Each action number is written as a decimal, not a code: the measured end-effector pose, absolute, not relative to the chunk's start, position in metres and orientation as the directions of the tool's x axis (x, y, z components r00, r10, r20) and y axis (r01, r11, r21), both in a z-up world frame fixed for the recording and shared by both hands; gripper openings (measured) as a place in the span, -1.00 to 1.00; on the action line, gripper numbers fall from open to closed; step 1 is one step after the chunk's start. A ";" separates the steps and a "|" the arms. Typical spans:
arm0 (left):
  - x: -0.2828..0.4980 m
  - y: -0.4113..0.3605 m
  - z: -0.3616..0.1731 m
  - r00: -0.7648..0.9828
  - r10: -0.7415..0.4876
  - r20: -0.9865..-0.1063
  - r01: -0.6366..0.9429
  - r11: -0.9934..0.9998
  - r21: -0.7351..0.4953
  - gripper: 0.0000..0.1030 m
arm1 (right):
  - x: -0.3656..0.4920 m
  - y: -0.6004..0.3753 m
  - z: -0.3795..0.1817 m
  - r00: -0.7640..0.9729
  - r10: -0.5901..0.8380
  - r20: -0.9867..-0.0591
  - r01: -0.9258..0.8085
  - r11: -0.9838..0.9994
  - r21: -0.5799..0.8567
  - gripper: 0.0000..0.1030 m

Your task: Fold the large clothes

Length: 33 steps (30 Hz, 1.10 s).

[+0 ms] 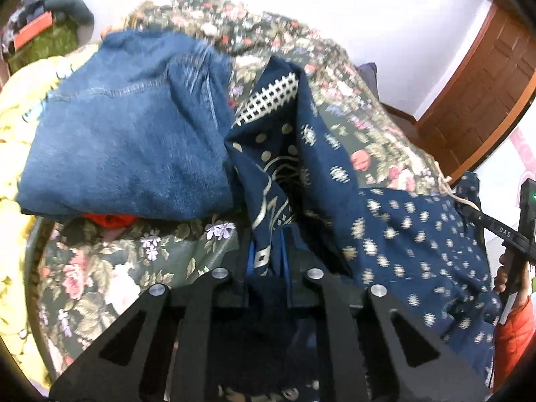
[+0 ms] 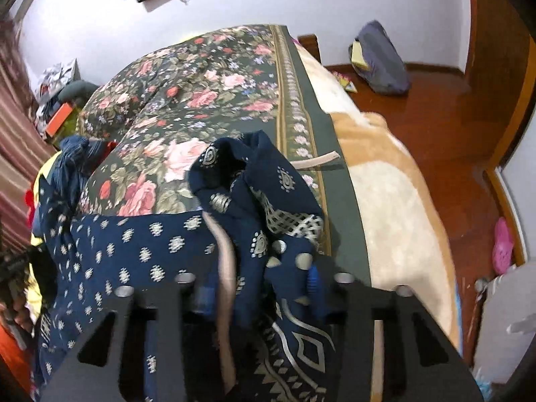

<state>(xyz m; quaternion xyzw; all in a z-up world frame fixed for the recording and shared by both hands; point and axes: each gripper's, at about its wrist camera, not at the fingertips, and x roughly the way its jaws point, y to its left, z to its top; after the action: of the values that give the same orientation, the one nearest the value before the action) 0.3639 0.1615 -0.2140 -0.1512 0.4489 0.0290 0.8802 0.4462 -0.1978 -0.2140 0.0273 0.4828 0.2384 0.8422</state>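
Left claw (image 1: 268, 254): mine, nearest the lens; its blue pads are pinched onto a fold of the navy printed garment (image 1: 412, 234), cloth bunched between them.
Right claw (image 2: 258, 288): also mine, clamped on another bunch of the same garment (image 2: 140, 254), with a pale tan strip of lining or tie caught in the bite.
Garment, location: hung between my two claws above the near edge of the bed, its far folds resting on the floral bedspread (image 2: 201, 100).
Garment, handling: I judge it light, thin and limp; it sags and crumples wherever unsupported. Likely a little slick, so a shallow pinch could slide off.
Garment, where to hold: best taken at a hem or seam corner, where the layers are doubled; my present grips are mid-bunch, not at clear corners.
Garment, long axis: runs roughly left to right between my claws, slack in the middle. Which end is neck or hem I cannot tell.
Drawstring (image 2: 318, 162): pale cord end lying on the bedspread's border, just beyond the far folds.
Jeans (image 1: 127, 127): folded denim on the bed, far left of the garment and touching its edge.
Red item (image 1: 110, 219): peeks from beneath the jeans; kind unclear.
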 end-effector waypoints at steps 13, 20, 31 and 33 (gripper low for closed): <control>0.318 0.172 -0.096 0.777 0.007 -0.630 -0.143 0.976 -0.165 -0.87 | 0.406 -0.179 -0.124 0.570 0.474 -0.672 -0.477 0.856 0.200 -0.71; 0.330 0.193 -0.159 0.670 -0.007 -0.742 -0.194 0.963 -0.185 -0.65 | 0.415 -0.173 -0.141 0.560 0.439 -0.703 -0.444 0.875 0.193 -0.71; 0.357 0.207 -0.261 0.499 -0.205 -0.842 -0.241 0.901 -0.362 0.11 | 0.432 -0.187 -0.182 0.505 0.407 -0.761 -0.391 0.894 0.218 -0.71; 0.363 0.205 -0.264 0.506 -0.224 -0.833 -0.227 0.897 -0.379 0.08 | 0.433 -0.186 -0.185 0.505 0.402 -0.764 -0.389 0.896 0.214 -0.71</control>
<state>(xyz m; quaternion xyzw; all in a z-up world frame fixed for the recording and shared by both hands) 0.3627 0.2047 -0.2639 -0.2269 0.4971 0.0007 0.8375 0.4331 -0.1858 -0.1850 0.0072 0.4422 0.2278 0.8675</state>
